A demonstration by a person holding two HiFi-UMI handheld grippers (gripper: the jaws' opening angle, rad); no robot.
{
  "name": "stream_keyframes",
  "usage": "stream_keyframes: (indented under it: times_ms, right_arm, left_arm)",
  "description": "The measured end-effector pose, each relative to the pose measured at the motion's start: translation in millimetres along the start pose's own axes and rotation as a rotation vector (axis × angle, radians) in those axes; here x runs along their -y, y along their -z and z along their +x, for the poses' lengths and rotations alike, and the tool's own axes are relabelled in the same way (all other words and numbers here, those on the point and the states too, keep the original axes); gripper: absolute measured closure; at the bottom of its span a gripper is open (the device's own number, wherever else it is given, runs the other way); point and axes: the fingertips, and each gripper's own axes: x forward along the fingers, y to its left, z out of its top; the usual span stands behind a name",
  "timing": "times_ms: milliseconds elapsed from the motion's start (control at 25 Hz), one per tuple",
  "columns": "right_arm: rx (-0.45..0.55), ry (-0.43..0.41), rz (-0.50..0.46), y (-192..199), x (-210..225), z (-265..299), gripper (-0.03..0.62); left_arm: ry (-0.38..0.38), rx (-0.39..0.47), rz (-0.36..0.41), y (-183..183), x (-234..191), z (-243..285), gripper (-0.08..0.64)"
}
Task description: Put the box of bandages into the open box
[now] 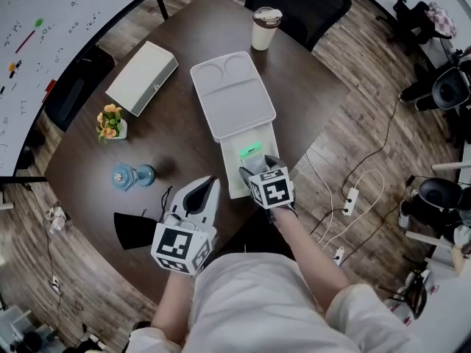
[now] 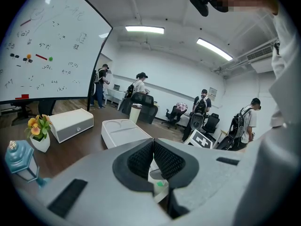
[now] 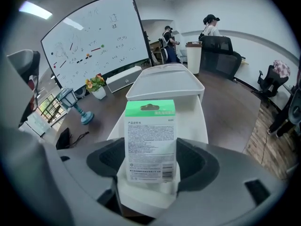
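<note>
Two hand-held grippers sit over the near edge of the dark brown wooden surface [image 1: 184, 145]. The right hand-held gripper [image 1: 255, 169] has its jaws pressed against the sides of the white bandage box with a green top strip [image 3: 149, 142]. It holds the box upright over the base of the open white plastic box [image 1: 271, 140], whose hinged lid [image 1: 232, 94] lies back toward the middle of the surface. Whether the bandage box touches the base cannot be told. The left hand-held gripper [image 2: 153, 158] has its black ribbed pads closed together with nothing between them, just left of the open box. A lidded paper cup [image 1: 266, 27] stands at the far corner and a closed white rectangular case [image 1: 142, 76] lies by the left edge.
</note>
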Motion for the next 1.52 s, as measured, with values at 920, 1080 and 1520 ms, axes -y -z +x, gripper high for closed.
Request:
stream_keyframes:
  times_ms: [920, 1080, 1520]
  right_arm:
    - [-0.071, 0.029, 0.005, 5.0, 2.6, 7.3, 0.247]
    - [-0.069, 0.027, 0.001, 5.2, 2.8, 6.3, 0.255]
    - [-0.065, 0.029, -0.002, 5.1, 4.0, 5.2, 0.264]
  left_arm:
    - [0.002, 0.004, 0.005, -2.7, 0.5, 1.5, 0.554]
    - [0.001, 0.007, 0.005, -3.6, 1.8, 1.3, 0.554]
    - [-0.006, 0.015, 0.003, -4.1, 1.2, -0.1, 0.554]
